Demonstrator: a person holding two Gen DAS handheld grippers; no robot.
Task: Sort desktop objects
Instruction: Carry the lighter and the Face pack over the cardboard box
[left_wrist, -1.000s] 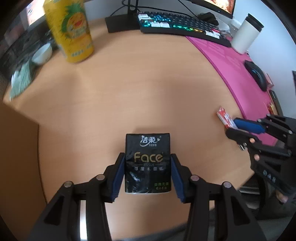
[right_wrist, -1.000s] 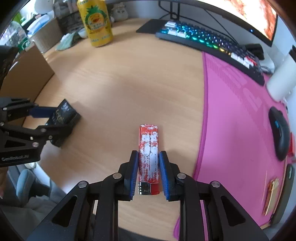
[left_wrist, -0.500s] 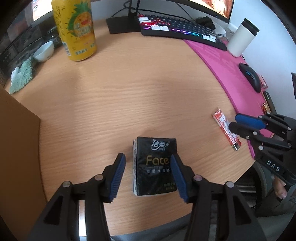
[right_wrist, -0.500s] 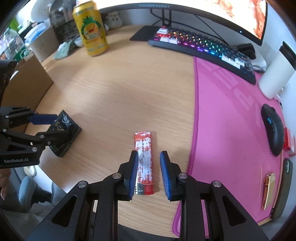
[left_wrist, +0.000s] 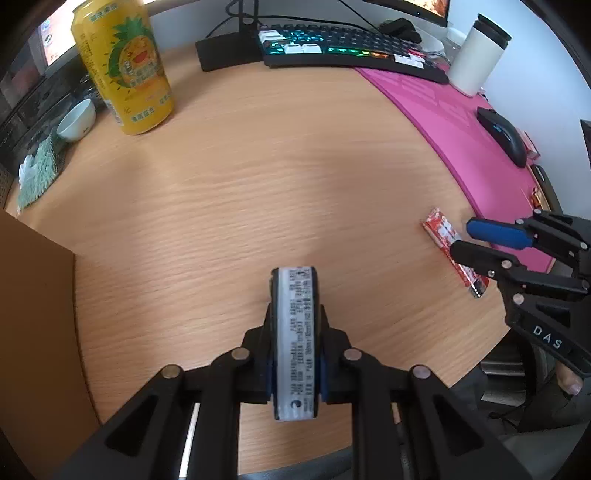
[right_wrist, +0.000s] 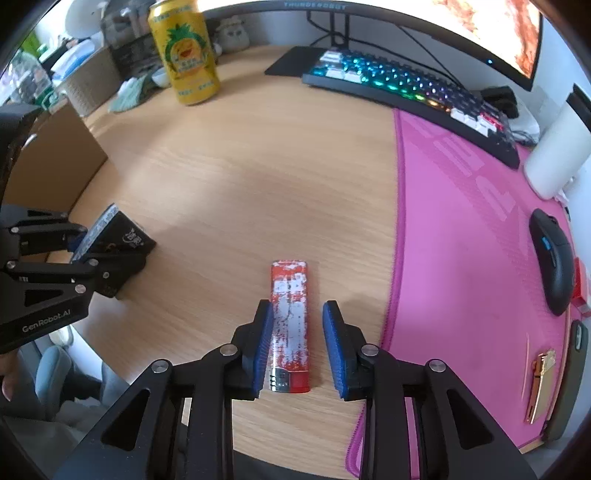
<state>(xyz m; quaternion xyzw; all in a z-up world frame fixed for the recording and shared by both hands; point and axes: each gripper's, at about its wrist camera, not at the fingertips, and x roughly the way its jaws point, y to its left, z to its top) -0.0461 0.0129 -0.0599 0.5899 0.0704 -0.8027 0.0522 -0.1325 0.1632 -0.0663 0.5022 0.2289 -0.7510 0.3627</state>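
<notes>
Your left gripper is clamped on the tissue pack at 6 o'clock over the wooden desk, while your right gripper, jaws just eased apart, straddles the lighter lying beside the pink mat at 3 o'clock.

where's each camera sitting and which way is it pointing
Left wrist view: on the left gripper, aimed steeply down and forward along its fingers at the wooden desk; the gripper is shut on the black tissue pack, turned on edge; the right gripper shows at right.
Right wrist view: on the right gripper, also aimed steeply down; its jaws have been opening around the red lighter lying flat; the left gripper with the pack shows at left.
Both share the yellow pineapple can, backlit keyboard, pink mat and black mouse.
</notes>
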